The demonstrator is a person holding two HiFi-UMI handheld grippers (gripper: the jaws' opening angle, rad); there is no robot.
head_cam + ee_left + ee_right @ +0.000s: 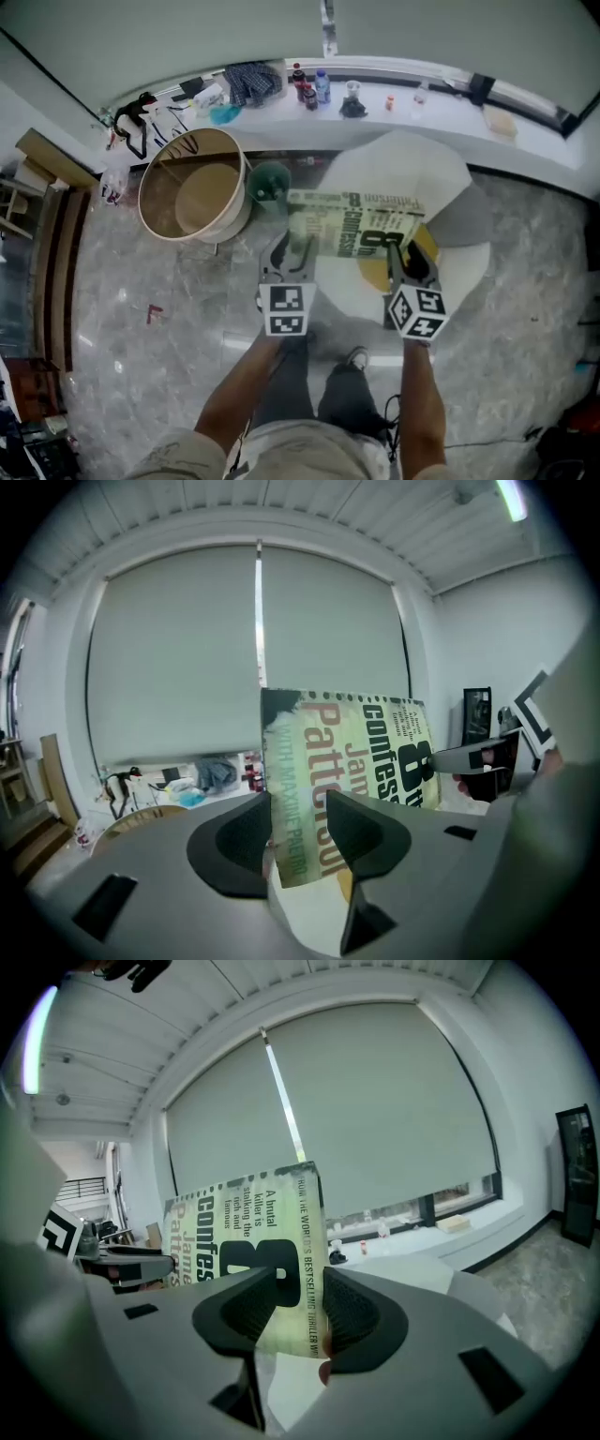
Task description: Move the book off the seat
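Two-point clamp on the book (361, 225), left gripper (291, 253) at 7 o'clock, right gripper (400, 258) at 5, balances it to clear the seat (403, 161).

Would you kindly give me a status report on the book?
Left hand-held gripper and right hand-held gripper shut on book, one at each end. Book over white seat, not yet off. Wooden tub close at left.

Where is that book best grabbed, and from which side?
Along its near edge, from the person's side, one gripper toward each end. The book is thin and wide, so jaws close across its thickness, and two spaced grips should keep it steady. The left gripper and right gripper hold it so.
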